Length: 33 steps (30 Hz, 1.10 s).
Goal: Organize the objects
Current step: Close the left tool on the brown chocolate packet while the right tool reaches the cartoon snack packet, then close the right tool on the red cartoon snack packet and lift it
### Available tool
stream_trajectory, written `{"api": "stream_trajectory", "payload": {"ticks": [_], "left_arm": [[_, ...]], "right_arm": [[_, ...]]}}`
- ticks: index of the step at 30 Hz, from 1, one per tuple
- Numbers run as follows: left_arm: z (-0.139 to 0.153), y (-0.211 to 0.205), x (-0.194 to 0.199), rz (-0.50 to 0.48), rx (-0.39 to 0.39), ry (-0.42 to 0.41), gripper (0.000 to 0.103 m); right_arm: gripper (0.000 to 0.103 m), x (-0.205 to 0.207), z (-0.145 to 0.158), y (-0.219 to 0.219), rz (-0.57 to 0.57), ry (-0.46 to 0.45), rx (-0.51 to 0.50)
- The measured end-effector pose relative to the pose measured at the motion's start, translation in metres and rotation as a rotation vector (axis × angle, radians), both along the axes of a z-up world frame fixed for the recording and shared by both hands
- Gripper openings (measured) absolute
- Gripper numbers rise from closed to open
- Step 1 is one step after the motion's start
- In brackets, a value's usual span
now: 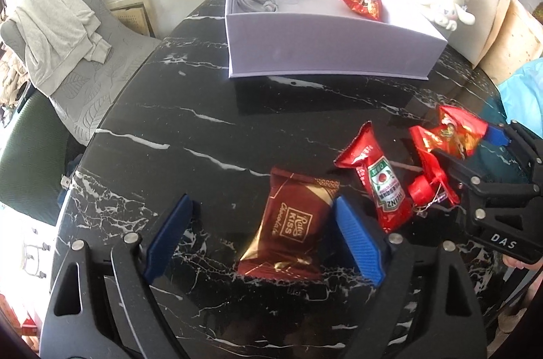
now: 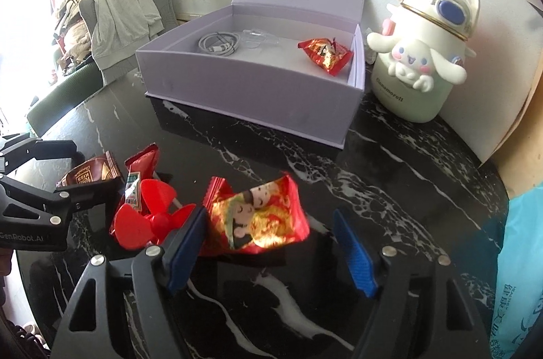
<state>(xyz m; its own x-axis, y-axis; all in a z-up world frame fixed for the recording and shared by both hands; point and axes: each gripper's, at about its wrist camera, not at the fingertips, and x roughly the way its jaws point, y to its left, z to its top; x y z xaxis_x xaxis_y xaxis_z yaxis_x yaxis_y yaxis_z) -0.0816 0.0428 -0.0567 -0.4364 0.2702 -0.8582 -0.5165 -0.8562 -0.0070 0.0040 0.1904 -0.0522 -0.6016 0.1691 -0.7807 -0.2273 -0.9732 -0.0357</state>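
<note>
1. Left gripper (image 1: 263,236) is hovering low over the black marble table (image 1: 176,135), jaws spread wide, gripping nothing.
2. Brown chocolate pack (image 1: 292,226) is lying flat on the table between the left fingers, nearer the right finger (image 1: 358,243); contact with it cannot be told.
3. Ketchup sachet (image 1: 376,179) is lying just right of the chocolate, tilted, with one end overlapping a small red fan (image 1: 429,179).
4. Right gripper (image 2: 271,243) is sitting wide open too, not clamping anything.
5. Red-gold candy pack (image 2: 258,219) is sitting between the right gripper's fingers, pressed against its left finger (image 2: 185,243), well clear of the other finger (image 2: 354,253).
6. In the left wrist view that same pack (image 1: 448,135) is showing at the right gripper's tip (image 1: 475,141), beside the fan.
7. In the right wrist view the fan (image 2: 149,216) is lying left of the candy pack, the sachet (image 2: 134,182) is leaning on it, and the chocolate (image 2: 90,175) is sitting behind, by the left gripper (image 2: 85,172).
8. White box (image 2: 251,94) is standing open at the far side of the table, lid up.
9. Inside the box a second red candy pack (image 2: 324,55) is lying near the right wall, and a coiled grey cable (image 2: 219,45) is lying towards the back left.
10. White cartoon bottle (image 2: 419,63) is standing upright just right of the box.
11. A chair draped with a grey cloth (image 1: 57,29) is standing beyond the table edge.
</note>
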Motion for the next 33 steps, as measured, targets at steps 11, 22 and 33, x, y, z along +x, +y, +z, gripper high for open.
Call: {"api": "stream_trajectory", "payload": {"ticks": [11, 22, 33], "left_arm": [[0.004, -0.005, 0.014, -0.047, 0.035, 0.049, 0.052], [0.01, -0.012, 0.033, -0.044, 0.058, 0.009, 0.035], [0.011, -0.024, 0.067, -0.036, 0.06, -0.021, 0.034]], "right_arm": [[0.042, 0.004, 0.001, -0.007, 0.032, 0.016, -0.039], [0.042, 0.034, 0.003, -0.012, 0.022, -0.009, -0.05], [0.042, 0.07, 0.004, -0.033, 0.048, -0.018, -0.074]]}}
